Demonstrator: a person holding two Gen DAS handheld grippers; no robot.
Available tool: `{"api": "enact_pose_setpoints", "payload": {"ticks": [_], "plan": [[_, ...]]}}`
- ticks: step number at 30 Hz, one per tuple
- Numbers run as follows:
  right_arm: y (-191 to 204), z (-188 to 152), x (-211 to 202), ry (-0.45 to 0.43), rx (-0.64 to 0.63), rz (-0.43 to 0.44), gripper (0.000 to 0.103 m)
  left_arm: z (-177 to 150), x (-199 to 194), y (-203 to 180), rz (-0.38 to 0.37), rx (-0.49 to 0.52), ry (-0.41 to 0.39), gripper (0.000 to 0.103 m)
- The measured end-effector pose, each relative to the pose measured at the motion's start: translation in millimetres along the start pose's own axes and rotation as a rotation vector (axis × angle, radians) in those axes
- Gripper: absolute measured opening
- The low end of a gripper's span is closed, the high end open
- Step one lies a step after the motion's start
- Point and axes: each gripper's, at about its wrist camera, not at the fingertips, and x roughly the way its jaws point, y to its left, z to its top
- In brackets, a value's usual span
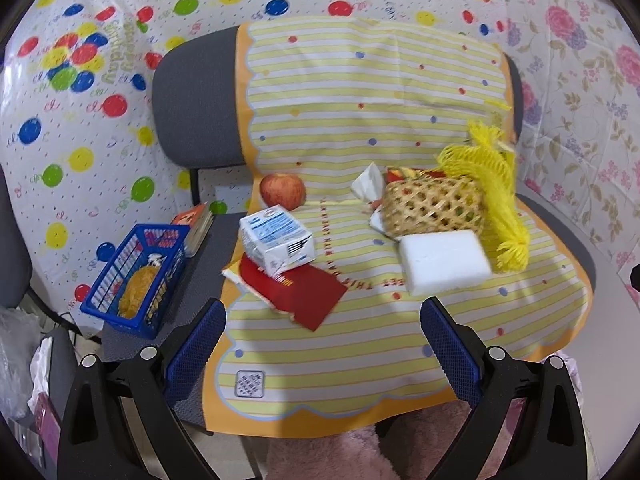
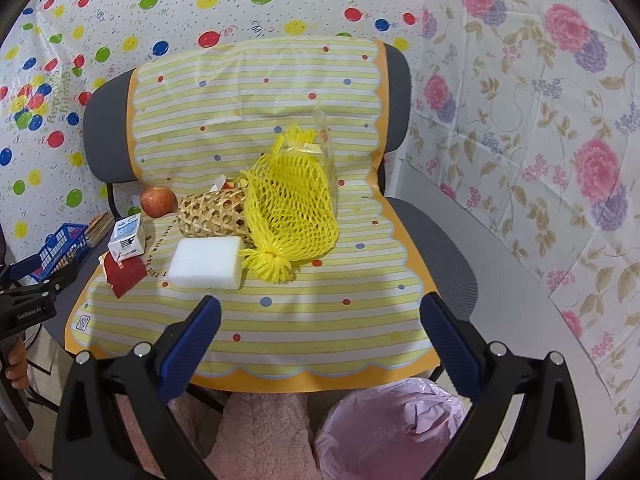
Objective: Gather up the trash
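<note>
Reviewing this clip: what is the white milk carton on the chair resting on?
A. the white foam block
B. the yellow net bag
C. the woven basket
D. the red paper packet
D: the milk carton sits partly on top of the red paper packet, clear of the woven basket, the white foam block and the yellow net bag.

In front of me stands a grey fabric office chair [image 2: 436, 240], its seat and backrest draped with a yellow-and-white striped plastic mat with an orange scalloped border [image 2: 256, 108]. Behind it hangs a white balloon-print party sheet [image 1: 80, 92], and to my right a white sheet with pink and purple flowers [image 2: 560, 120]. Below me lies a fluffy pink rug [image 2: 260, 440]. The light is soft and even.
</note>
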Motion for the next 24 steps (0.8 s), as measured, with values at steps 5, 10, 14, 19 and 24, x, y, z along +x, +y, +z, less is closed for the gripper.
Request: {"api": "enact_pose_setpoints", "payload": {"ticks": [5,10,14,19,24], "plan": [[11.4,-0.2,12.3,-0.006,-0.057,0.009,0.097,-8.9,15.1,20.3,0.037,-0.032,0.036,0.096],[14.8,4.4,29.7,-0.017,-0.063,0.008,0.097,-17.8,30.3,36.6,0.055,-0.057,0.054,0.096],[19.3,10.6,44.0,-0.034,-0.038,0.078,0.097,-22.2,42.4,45.6,0.067,-0.083,0.072,0.096],[30.3,13.2,61.3,-0.010,-0.055,0.095,0.097,-19.4,57.5,52.7,0.094,-0.102,0.078,0.096],[33.9,16.8,79.7,0.001,-0.046,0.084,0.097,-8.2,76.9,51.5,0.095,-0.107,0.073,0.096]]}}
